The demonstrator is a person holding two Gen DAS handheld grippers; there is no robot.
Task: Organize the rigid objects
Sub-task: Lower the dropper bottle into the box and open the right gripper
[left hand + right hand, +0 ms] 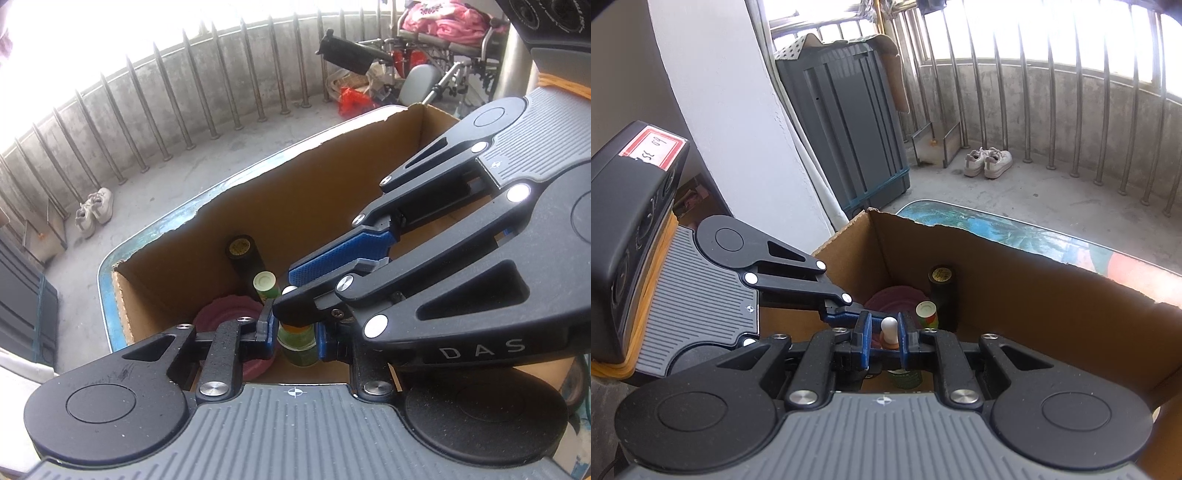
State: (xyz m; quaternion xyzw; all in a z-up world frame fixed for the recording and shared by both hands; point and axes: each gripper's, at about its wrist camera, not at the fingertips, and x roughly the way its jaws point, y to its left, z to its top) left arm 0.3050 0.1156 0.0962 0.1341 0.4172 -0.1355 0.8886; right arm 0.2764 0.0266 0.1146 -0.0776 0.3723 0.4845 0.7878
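**Both grippers down in the cardboard box, on the same green bottle**

Both grippers are poking down into the open cardboard box [1015, 295], which sits on a desk [997, 230] with a blue-green printed top. The left gripper [295, 332] has its jaws clamped on the body of a green bottle [297, 341], blue pads tight against both sides. The right gripper [884, 338] comes in from the side, jaws nearly closed around the bottle's neck, with the white cap [888, 325] poking up between the blue pads. Can't tell if those pads actually press on it.

Behind the bottle in the box: a pink round lid-like thing [225, 314] in the corner, a small green tube with a white top [265, 284], and a tall black cylinder [245, 258] with a gold sticker on its end, standing against the far wall.

Out on the concrete balcony floor there's a pair of white sneakers [988, 162] by the railing.
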